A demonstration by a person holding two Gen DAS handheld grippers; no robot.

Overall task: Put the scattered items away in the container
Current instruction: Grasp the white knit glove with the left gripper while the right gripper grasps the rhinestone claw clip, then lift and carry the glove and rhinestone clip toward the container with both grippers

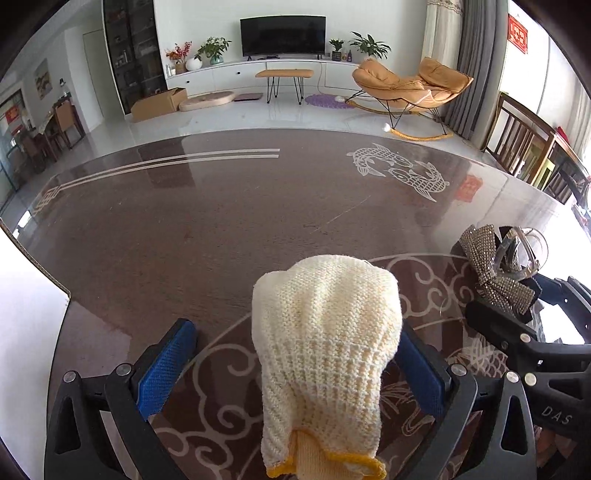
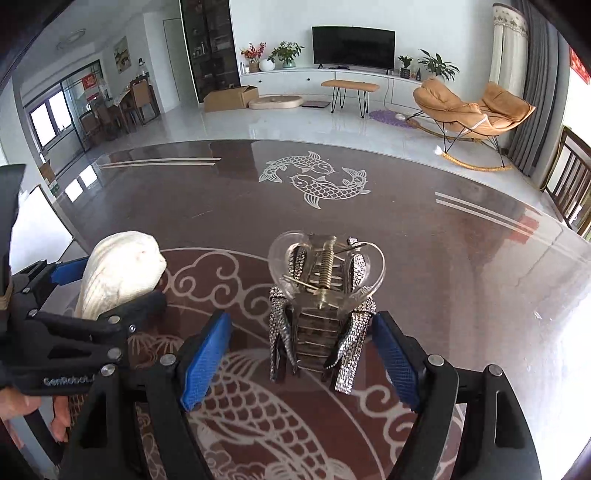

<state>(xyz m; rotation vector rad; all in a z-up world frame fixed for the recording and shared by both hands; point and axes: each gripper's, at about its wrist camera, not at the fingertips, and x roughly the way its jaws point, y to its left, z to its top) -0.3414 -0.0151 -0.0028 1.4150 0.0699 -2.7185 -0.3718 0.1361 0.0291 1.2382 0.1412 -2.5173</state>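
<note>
Both tools released: left tool straddled glove, right tool straddled hair clip. Centre pads before clenching.

- "DAS" stood in pale letters on the black arm of the right gripper, at the lower right of the left wrist view; anything after those letters was cut off.
- "GenRobot." was printed in white on the black body of the left gripper, at the lower left of the right wrist view; the end of the line was hidden.
- Red wall sign by the curtain: gold characters, too small to read.
- Red poster on the far glass door: unreadable.
</note>
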